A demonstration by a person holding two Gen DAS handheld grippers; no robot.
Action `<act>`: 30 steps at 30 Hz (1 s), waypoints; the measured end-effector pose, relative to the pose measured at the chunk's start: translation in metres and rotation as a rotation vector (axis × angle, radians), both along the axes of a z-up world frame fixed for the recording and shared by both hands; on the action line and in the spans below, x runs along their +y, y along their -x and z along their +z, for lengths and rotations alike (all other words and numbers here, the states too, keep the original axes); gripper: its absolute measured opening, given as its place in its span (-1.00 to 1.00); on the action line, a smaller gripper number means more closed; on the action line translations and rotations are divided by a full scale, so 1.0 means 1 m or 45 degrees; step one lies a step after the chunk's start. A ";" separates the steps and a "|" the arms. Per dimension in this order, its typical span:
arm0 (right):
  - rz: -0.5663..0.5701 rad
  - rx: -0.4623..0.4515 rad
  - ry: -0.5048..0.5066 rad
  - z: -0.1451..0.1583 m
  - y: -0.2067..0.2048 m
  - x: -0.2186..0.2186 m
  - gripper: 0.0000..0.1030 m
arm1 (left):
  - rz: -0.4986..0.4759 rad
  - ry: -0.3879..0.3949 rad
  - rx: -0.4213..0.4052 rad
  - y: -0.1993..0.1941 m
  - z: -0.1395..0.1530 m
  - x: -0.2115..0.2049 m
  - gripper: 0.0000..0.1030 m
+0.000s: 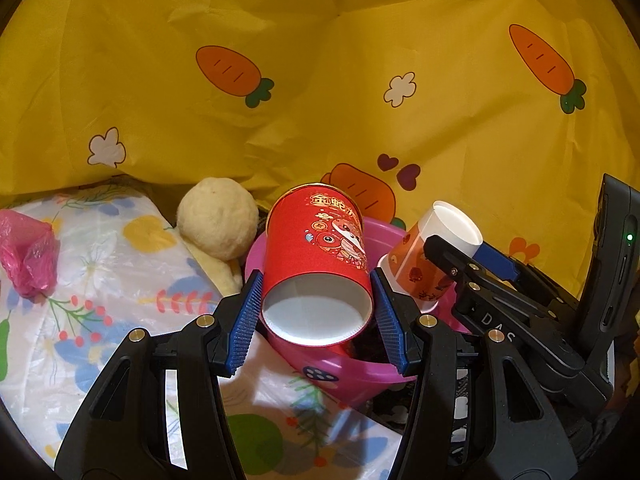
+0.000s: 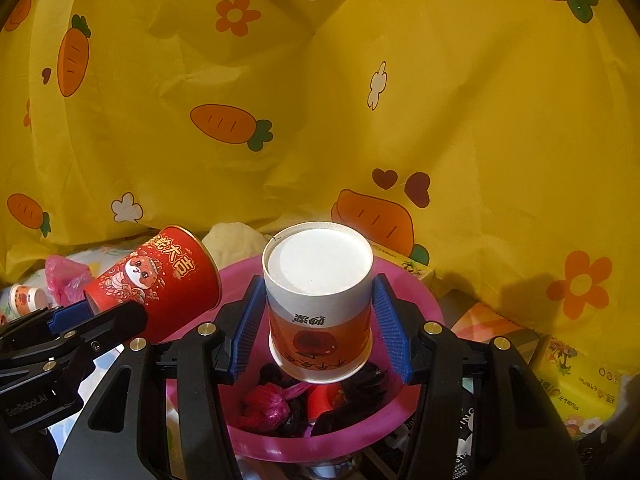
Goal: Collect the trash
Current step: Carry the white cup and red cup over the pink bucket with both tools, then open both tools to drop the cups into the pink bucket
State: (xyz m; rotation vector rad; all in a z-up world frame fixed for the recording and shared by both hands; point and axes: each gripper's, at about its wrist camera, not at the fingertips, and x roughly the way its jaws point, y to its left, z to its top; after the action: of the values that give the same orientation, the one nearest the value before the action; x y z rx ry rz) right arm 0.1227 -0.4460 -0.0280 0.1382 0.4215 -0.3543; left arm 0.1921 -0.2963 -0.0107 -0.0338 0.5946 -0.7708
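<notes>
While over pink basin, left tongs pinch red cup; right tongs pinch white cup.

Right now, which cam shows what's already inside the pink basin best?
Right wrist. It looks down past the orange-and-white paper cup into the pink basin, showing a knotted pink bag and dark scraps. In the left wrist view, the red paper cup covers most of the interior; only rim and outer wall show.

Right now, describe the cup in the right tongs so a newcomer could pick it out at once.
Find the pink plastic basin of trash in front of the yellow carrot-print cloth. Above it, the right tongs grip a paper cup by its sides. Unlike the all-red snake-print cup to its left, it is white with an orange band and turned bottom-up.
</notes>
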 end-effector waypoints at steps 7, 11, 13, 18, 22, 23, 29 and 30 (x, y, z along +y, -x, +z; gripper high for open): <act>-0.006 0.012 -0.006 -0.002 -0.004 -0.003 0.06 | -0.012 0.003 0.035 -0.008 -0.009 -0.005 0.03; -0.007 0.017 -0.010 -0.004 -0.006 -0.004 0.06 | -0.020 0.008 0.046 -0.009 -0.011 -0.007 0.03; -0.006 0.019 -0.011 -0.005 -0.008 -0.005 0.06 | -0.026 0.010 0.051 -0.011 -0.012 -0.008 0.03; -0.010 0.020 -0.019 -0.006 -0.009 -0.007 0.06 | -0.032 0.008 0.064 -0.014 -0.015 -0.010 0.03; -0.013 0.023 -0.024 -0.009 -0.011 -0.009 0.06 | -0.035 0.009 0.078 -0.016 -0.019 -0.013 0.03; -0.015 0.021 -0.027 -0.009 -0.011 -0.010 0.06 | -0.034 0.007 0.083 -0.017 -0.020 -0.015 0.04; -0.034 0.001 -0.055 -0.010 -0.009 -0.019 0.25 | -0.050 0.005 0.090 -0.019 -0.025 -0.016 0.18; -0.045 -0.002 -0.051 -0.010 -0.008 -0.020 0.25 | -0.043 0.010 0.094 -0.019 -0.025 -0.014 0.21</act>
State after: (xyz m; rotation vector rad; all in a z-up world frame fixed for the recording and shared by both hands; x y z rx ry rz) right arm 0.1307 -0.4658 -0.0377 0.1847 0.4253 -0.3804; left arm 0.2114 -0.3108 -0.0358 -0.0593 0.6634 -0.8076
